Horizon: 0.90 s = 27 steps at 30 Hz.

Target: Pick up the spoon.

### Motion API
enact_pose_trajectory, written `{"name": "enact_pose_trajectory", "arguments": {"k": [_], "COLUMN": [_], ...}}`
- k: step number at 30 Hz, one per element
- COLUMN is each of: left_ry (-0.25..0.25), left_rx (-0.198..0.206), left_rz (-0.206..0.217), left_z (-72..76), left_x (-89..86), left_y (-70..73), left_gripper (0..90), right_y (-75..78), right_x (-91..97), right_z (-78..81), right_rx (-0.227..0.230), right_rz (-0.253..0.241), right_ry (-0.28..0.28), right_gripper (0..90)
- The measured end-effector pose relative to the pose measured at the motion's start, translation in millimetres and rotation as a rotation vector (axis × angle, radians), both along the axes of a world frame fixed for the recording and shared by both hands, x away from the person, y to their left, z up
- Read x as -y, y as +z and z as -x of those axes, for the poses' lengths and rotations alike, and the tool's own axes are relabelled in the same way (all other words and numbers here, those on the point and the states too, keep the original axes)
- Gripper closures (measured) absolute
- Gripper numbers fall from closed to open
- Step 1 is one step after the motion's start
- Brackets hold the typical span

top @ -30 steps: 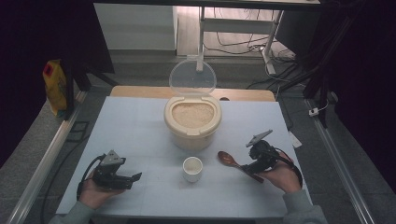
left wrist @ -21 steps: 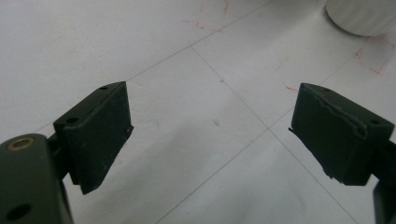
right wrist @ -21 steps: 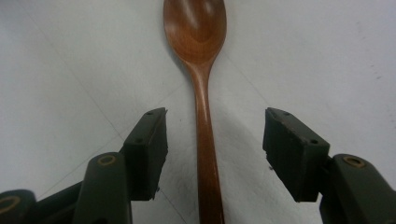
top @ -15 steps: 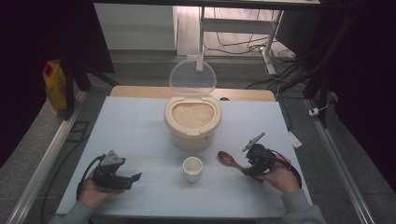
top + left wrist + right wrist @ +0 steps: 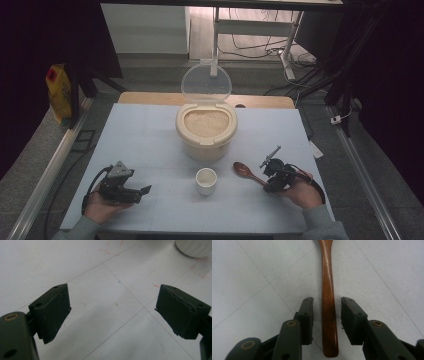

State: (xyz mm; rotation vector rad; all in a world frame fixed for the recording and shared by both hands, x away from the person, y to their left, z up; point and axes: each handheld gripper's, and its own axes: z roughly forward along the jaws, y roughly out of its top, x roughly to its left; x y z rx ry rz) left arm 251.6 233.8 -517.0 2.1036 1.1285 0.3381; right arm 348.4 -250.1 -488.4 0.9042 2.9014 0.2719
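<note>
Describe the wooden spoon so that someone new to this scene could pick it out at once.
Start at the cream rice container in the middle of the table. In front of it stands a small white cup; the wooden spoon lies just to its right. It is the one brown, long-handled thing there, its handle between the right gripper's jaws.

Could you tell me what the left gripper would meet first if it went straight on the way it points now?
Probably the small white cup. The left gripper points across the table toward it with open jaws and bare surface between, though it may pass just in front of it.
</note>
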Motion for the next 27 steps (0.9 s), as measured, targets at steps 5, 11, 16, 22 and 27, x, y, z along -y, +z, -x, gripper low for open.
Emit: {"name": "enact_pose_trajectory", "arguments": {"k": [5,11,16,22,27], "left_ry": [0.002,0.0,0.001,0.0,0.003], "left_rx": [0.002,0.002,0.003,0.001,0.0], "left_rz": [0.001,-0.002,-0.002,-0.003,-0.003], "left_z": [0.3,0.4,0.8,0.5,0.1], "left_x": [-0.2,1.1,0.6,0.2,0.1], "left_y": [0.3,0.2,0.3,-0.2,-0.9], "left_gripper": [11.9,11.9,11.9,11.9,11.9], "right_y": [-0.7,-1.0,-1.1,-0.7,-0.2], "right_x": [-1.7,-8.0,-9.6,-8.3,-7.4], "right_z": [-0.5,1.2,2.0,1.6,1.5], "right_rx": [0.006,0.014,0.019,0.022,0.028], "right_rz": [0.017,0.053,0.061,0.053,0.04], "right_ry": [-0.012,0.001,-0.003,0.007,0.01], "right_gripper": [69.7,76.9,77.5,77.8,77.9]}}
